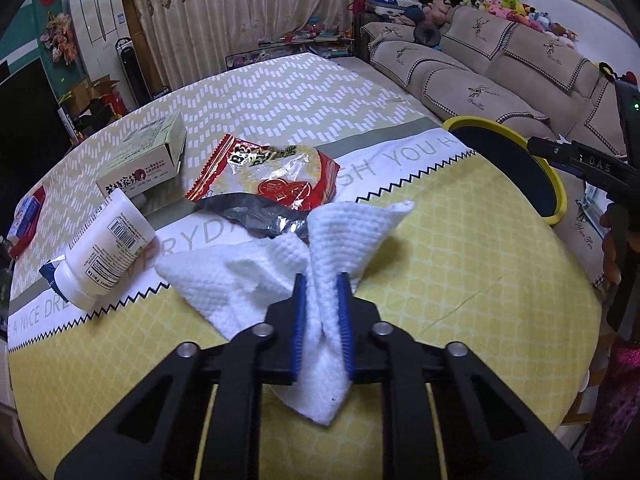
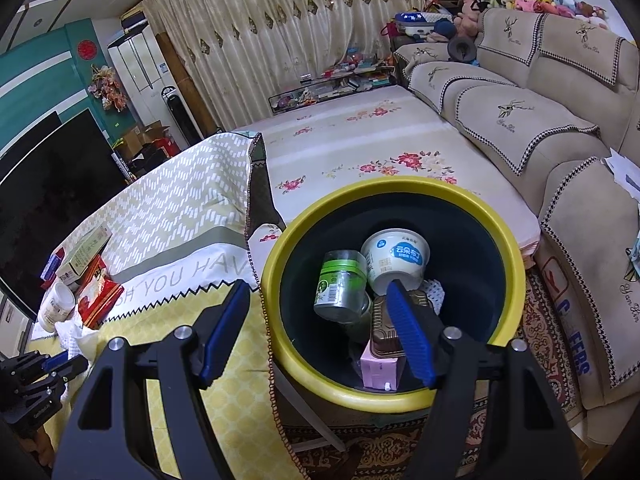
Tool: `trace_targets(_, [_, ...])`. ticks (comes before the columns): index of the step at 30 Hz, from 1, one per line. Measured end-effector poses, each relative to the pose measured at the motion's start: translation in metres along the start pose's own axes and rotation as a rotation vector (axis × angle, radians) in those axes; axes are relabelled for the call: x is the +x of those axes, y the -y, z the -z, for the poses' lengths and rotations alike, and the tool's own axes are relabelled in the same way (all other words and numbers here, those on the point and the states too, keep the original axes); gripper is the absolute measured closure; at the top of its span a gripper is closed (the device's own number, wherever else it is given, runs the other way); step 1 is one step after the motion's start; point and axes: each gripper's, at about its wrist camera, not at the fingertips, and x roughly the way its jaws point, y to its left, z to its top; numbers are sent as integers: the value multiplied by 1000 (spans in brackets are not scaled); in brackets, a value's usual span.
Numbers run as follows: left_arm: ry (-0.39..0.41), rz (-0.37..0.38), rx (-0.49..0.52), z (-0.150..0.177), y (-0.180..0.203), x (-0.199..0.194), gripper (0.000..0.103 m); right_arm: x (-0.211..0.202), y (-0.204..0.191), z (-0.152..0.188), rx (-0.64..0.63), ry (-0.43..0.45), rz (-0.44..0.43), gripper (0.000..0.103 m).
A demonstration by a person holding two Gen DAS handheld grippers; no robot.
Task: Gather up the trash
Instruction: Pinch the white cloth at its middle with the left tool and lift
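A: What could go wrong from here?

B: The left gripper (image 1: 322, 308) has the white embossed paper towel (image 1: 280, 272) by one pinched fold only. The rest fans out loose over the yellow patterned cloth on the bench (image 1: 460, 248), with one corner touching the torn red-and-silver snack wrapper (image 1: 272, 180). On a lift, the loose part may drag that wrapper along, or the thin sheet may slip out or tear.

A: And the trip to the bin?

B: The yellow-rimmed dark round bin (image 2: 400, 188) stands just beside the bench edge. A trailing flap could catch on the rim and hang outside.

A: How do the fingers stand?

B: The left blue-padded fingers (image 1: 301, 320) are nearly together, pressing the towel between them. The right gripper (image 2: 320, 332) is spread wide and holds nothing; it hovers over the bin's near rim, above a white yogurt cup (image 2: 396, 258) and a green-labelled jar (image 2: 340, 284) already inside.
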Motion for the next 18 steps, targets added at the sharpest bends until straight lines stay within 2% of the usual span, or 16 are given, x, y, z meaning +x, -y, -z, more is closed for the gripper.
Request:
trace_targets(9, [48, 38, -2, 7, 3, -39, 92, -9, 3, -1, 6, 19, -2, 36])
trace_targets(18, [143, 86, 6, -8, 6, -100, 92, -13, 6, -2, 14, 20, -14, 36])
